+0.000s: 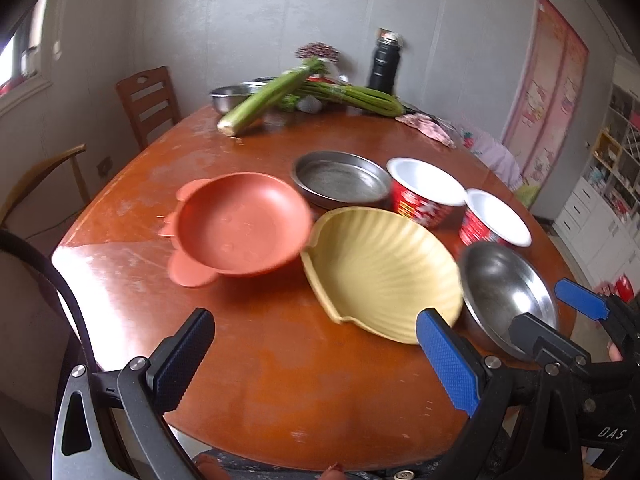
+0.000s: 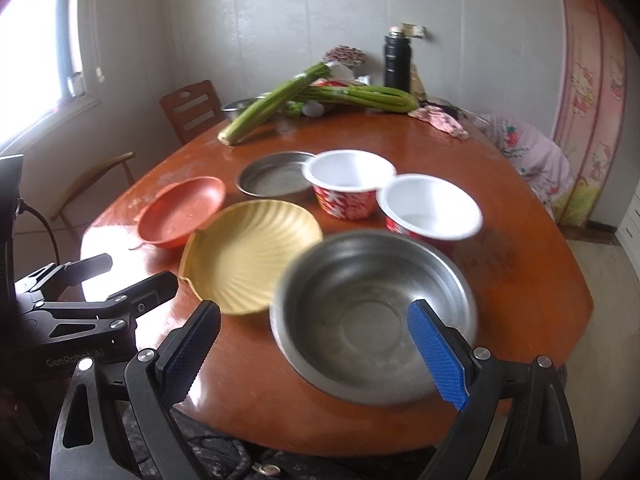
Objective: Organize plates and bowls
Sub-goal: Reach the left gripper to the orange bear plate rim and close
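Observation:
On the round wooden table [image 1: 280, 360] lie an orange plate with ears [image 1: 240, 226], a yellow shell-shaped plate [image 1: 384, 272], a flat steel dish [image 1: 342, 180], two red bowls with white insides [image 1: 426, 190] [image 1: 496, 218] and a steel bowl [image 1: 504, 292]. My left gripper [image 1: 316, 336] is open and empty, above the table's near edge in front of the two plates. My right gripper [image 2: 316, 328] is open and empty, its fingers either side of the steel bowl [image 2: 372, 316], above its near rim. The yellow plate [image 2: 252, 256] lies left of that bowl.
Long green vegetable stalks [image 1: 264, 96], a steel basin [image 1: 232, 98], a black flask [image 1: 384, 66] and a pink cloth [image 1: 428, 126] lie at the table's far side. Wooden chairs [image 1: 150, 102] stand at the left. White shelves [image 1: 608, 184] are at the right.

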The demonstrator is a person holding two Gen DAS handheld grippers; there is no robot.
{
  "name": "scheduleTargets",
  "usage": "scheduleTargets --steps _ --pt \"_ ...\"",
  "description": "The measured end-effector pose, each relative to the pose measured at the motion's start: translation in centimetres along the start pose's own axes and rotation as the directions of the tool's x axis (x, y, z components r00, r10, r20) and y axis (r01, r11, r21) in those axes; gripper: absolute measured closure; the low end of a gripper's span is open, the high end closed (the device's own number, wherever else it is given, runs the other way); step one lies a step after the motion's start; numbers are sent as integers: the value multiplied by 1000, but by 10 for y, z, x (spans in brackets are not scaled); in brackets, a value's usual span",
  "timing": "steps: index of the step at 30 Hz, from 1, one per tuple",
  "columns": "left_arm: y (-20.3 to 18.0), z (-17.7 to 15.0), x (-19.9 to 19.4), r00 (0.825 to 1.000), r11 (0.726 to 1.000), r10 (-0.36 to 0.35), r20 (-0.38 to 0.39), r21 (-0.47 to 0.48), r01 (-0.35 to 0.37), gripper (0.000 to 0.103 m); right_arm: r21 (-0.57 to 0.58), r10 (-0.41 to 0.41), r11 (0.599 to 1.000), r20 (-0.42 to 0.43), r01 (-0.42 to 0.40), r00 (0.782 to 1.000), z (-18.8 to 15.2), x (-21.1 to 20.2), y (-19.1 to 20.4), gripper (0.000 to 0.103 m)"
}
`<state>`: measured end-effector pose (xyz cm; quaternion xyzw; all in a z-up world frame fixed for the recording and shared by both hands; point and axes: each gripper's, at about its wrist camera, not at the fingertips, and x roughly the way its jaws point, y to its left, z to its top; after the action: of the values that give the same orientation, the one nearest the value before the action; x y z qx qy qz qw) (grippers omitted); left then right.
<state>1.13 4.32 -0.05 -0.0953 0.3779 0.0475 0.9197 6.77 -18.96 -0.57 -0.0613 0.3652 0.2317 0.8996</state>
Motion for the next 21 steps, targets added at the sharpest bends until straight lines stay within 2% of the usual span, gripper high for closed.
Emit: scheduleTargets --steps 5,12,17,21 --pt "40 14 -2 999 997 34 6 -76 -33 2 -65 42 997 1 -42 999 28 12 25 8" --pt "91 40 5 996 988 88 0 -124 -87 2 -121 76 990 -18 -78 997 71 43 64 8" --pt "120 56 26 996 986 74 -58 -147 -82 2 -123 72 989 -72 -80 995 87 77 86 8" --pt "132 65 41 994 986 67 -88 -148 -80 2 -153 24 987 -123 -43 992 94 106 104 8"
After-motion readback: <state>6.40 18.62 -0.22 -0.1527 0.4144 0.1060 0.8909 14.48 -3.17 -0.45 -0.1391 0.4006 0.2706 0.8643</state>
